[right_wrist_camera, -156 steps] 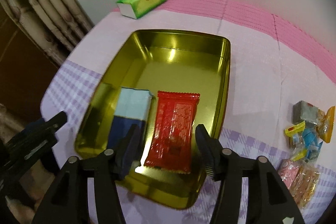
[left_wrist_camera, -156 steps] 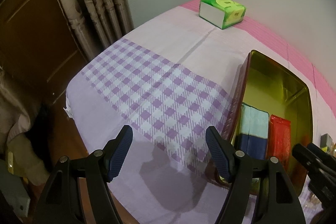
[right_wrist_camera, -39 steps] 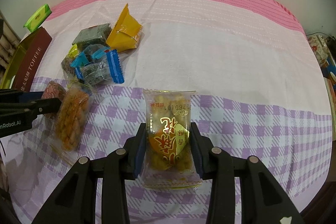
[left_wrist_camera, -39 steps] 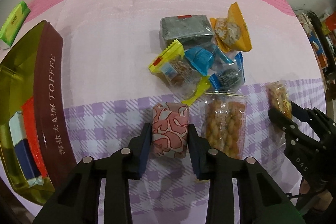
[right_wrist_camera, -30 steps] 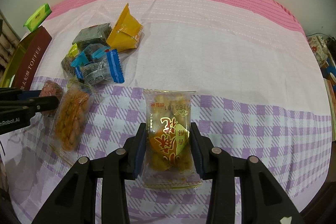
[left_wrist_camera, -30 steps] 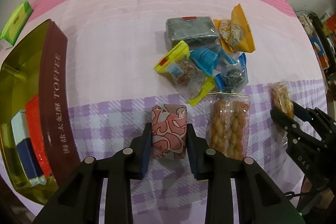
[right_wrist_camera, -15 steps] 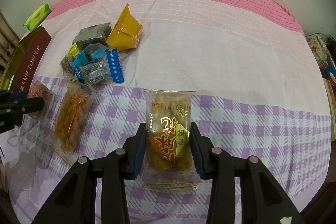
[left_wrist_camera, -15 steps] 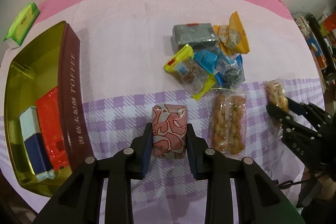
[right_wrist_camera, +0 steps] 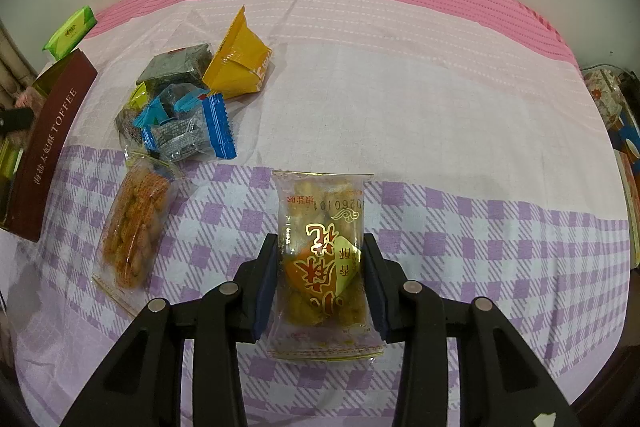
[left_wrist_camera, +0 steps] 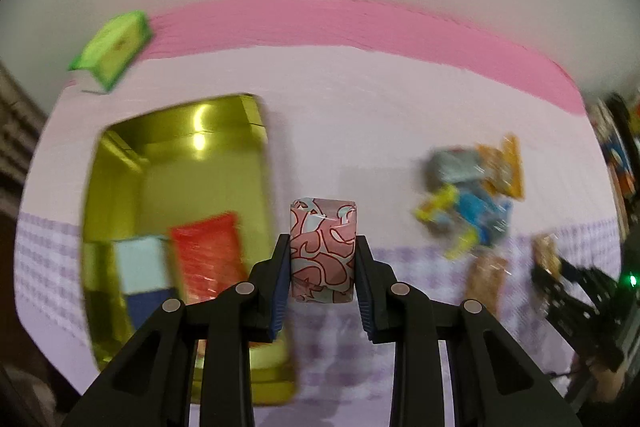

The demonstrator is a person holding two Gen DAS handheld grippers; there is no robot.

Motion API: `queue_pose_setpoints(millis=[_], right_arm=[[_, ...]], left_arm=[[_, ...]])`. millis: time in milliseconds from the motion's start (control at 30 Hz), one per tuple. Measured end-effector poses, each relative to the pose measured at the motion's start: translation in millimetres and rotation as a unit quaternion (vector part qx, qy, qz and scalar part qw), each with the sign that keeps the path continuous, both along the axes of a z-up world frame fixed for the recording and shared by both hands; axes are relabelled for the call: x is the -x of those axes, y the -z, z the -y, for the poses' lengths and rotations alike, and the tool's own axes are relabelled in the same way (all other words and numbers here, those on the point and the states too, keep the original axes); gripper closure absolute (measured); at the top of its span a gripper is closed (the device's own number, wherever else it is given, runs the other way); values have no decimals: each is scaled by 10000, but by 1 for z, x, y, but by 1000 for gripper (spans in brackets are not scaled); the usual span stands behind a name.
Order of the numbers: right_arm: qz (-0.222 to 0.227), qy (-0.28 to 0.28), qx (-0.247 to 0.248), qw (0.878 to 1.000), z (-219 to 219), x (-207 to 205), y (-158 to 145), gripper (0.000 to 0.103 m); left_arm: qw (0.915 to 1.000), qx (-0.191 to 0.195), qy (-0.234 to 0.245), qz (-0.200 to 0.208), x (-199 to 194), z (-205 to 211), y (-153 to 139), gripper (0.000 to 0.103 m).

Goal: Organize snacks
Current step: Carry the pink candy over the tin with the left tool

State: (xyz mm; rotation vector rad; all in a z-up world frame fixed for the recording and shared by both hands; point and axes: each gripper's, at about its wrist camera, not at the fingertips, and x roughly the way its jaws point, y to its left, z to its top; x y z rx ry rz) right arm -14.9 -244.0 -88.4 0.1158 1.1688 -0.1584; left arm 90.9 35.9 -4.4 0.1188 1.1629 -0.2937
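My left gripper (left_wrist_camera: 322,259) is shut on a pink patterned snack pack (left_wrist_camera: 322,247) and holds it in the air just right of the gold toffee tin (left_wrist_camera: 120,155). The tin holds a red packet (left_wrist_camera: 208,259) and a blue-and-white packet (left_wrist_camera: 142,271). My right gripper (right_wrist_camera: 322,267) is shut on a clear pack of golden fried snacks (right_wrist_camera: 322,247), low over the checked cloth. A pile of small wrapped snacks (right_wrist_camera: 188,115) and a clear pack of orange twists (right_wrist_camera: 134,227) lie to its left. The tin's brown side (right_wrist_camera: 48,143) shows at the far left.
A green tissue pack (left_wrist_camera: 112,47) lies at the back left near the wall, also seen in the right wrist view (right_wrist_camera: 70,33). The table is covered with a pink and purple-checked cloth (right_wrist_camera: 440,107). Cluttered items (right_wrist_camera: 616,107) stand past the table's right edge.
My left gripper has lifted the pink pack off the cloth and swung left towards the tin. The right gripper has stayed still, holding its pack.
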Motion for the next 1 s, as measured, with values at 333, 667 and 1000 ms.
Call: queue_pose_setpoints(millis=[333, 667, 1000], right_arm=[[11, 12, 24, 10000, 1, 1, 0, 65], [14, 23, 30, 10000, -1, 1, 0, 64], [14, 19, 48, 10000, -3, 0, 0, 63]], left_arm=[[9969, -385, -681, 14, -45, -66, 16, 73], [9931, -797, -850, -102, -77, -85, 50, 73], [9909, -962, -925, -154, -89, -90, 62, 73]])
